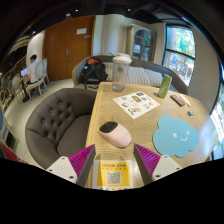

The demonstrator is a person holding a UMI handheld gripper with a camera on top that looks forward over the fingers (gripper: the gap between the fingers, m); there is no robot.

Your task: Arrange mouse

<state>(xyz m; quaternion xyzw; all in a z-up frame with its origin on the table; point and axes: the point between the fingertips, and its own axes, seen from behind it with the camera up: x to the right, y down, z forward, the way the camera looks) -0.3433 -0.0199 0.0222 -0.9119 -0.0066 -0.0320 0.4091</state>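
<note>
Pale pink computer mouse on the wooden table, just ahead of the gripper and between its spread, empty fingers, long axis slanting slightly across their line, blue mouse pad off to its right, gripper held low and level.

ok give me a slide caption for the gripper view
Open gripper approaching a pink mouse on a wooden table, blue cloud-shaped mat alongside.
</note>
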